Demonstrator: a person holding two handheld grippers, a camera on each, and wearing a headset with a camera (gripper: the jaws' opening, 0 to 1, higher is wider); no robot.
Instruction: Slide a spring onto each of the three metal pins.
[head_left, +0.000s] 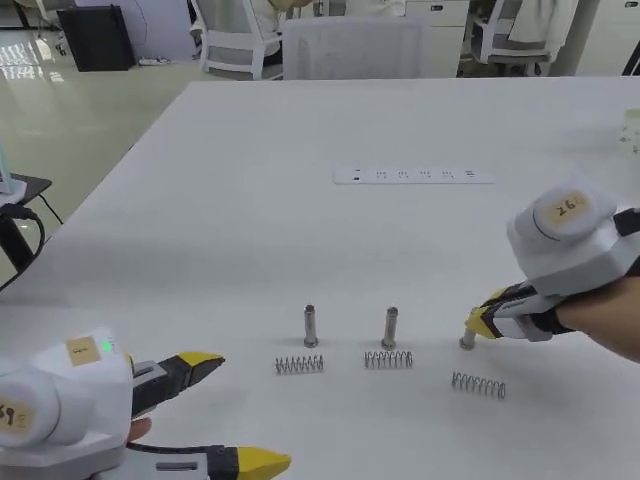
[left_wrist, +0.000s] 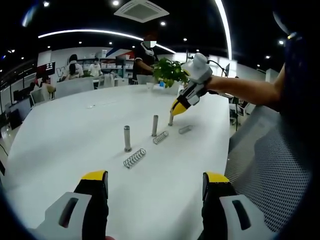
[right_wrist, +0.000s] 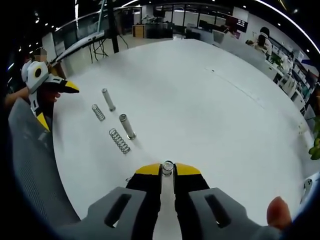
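Two metal pins (head_left: 310, 326) (head_left: 390, 327) stand upright on the white table (head_left: 300, 200). A spring (head_left: 299, 365) (head_left: 388, 359) lies in front of each. My right gripper (head_left: 478, 325) is shut on the third pin (head_left: 467, 341), whose top shows between the yellow tips (right_wrist: 167, 167). The third spring (head_left: 478, 384) lies just in front of that pin. My left gripper (head_left: 232, 411) hovers open at the near left, about a hand's width from the left pin (left_wrist: 127, 138), with nothing between its jaws.
A white power strip (head_left: 413, 176) lies flat further back on the table. Chairs (head_left: 350, 45) stand along the far edge. A potted plant (left_wrist: 169, 72) sits at one end, and people stand in the background.
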